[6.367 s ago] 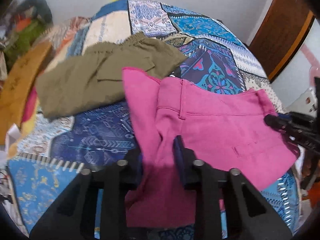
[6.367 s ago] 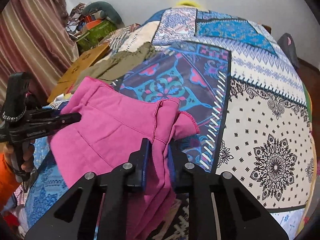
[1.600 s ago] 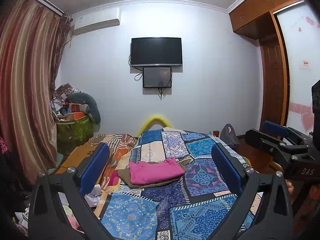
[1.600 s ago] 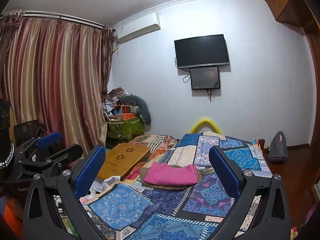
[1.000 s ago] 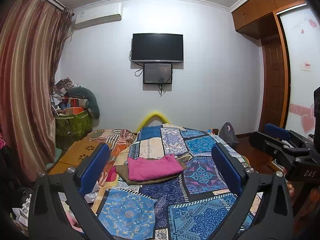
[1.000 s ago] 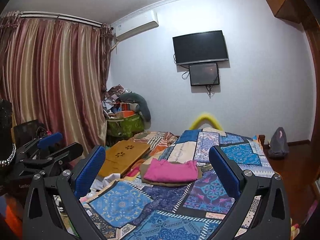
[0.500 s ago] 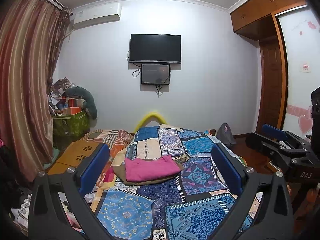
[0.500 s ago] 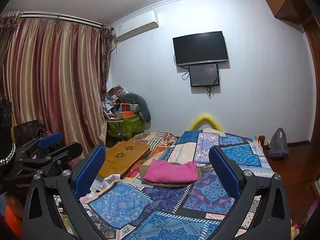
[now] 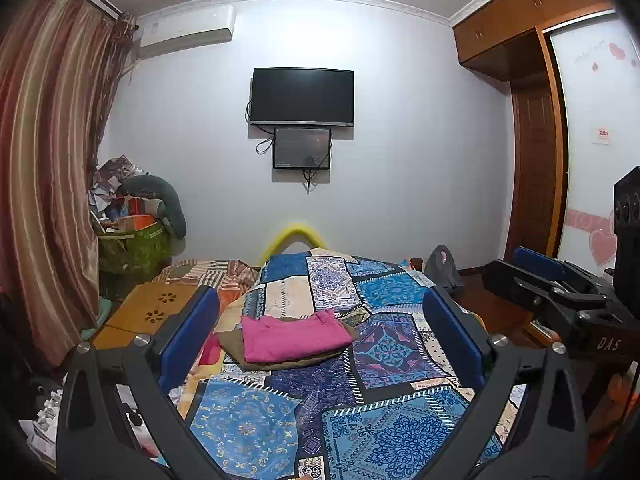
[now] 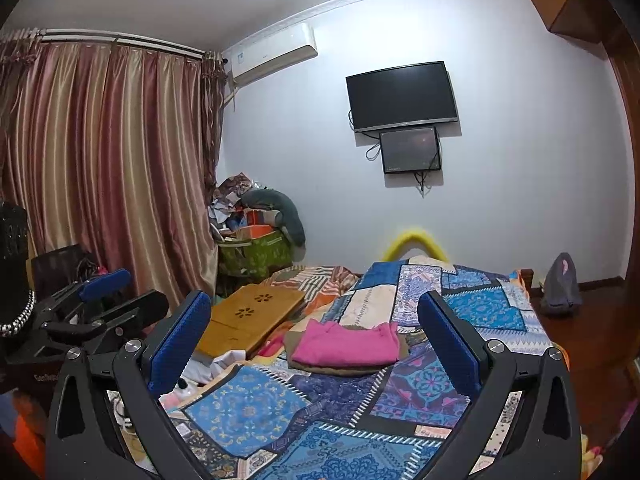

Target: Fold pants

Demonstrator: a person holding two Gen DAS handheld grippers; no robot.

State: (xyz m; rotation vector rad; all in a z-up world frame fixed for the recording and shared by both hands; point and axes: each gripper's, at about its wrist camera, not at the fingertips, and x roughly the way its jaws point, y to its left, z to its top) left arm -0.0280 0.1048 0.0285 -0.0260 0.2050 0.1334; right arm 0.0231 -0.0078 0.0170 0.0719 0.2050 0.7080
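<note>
The pink pants [image 9: 294, 338] lie folded in a flat rectangle on top of folded olive-brown pants [image 9: 232, 346], on the patchwork bed cover [image 9: 380, 360]. The same stack of pink pants [image 10: 346, 344] over olive pants [image 10: 344, 370] shows in the right wrist view. My left gripper [image 9: 320, 344] is wide open and empty, held back from the bed and well short of the stack. My right gripper [image 10: 316, 344] is wide open and empty, also held back. Each gripper shows at the edge of the other's view.
A wooden lap tray [image 9: 148, 310] lies at the bed's left side. A green basket of clutter [image 9: 132, 246] stands by the striped curtain [image 10: 100, 168]. A TV [image 9: 302, 96] hangs on the far wall. A wardrobe [image 9: 532, 140] and a grey bag [image 10: 562, 284] are at the right.
Both grippers earlier gripped the pink pants; since 1.6 s ago they stay open and pulled back, with only small shifts of view. The folded stack has not moved.
</note>
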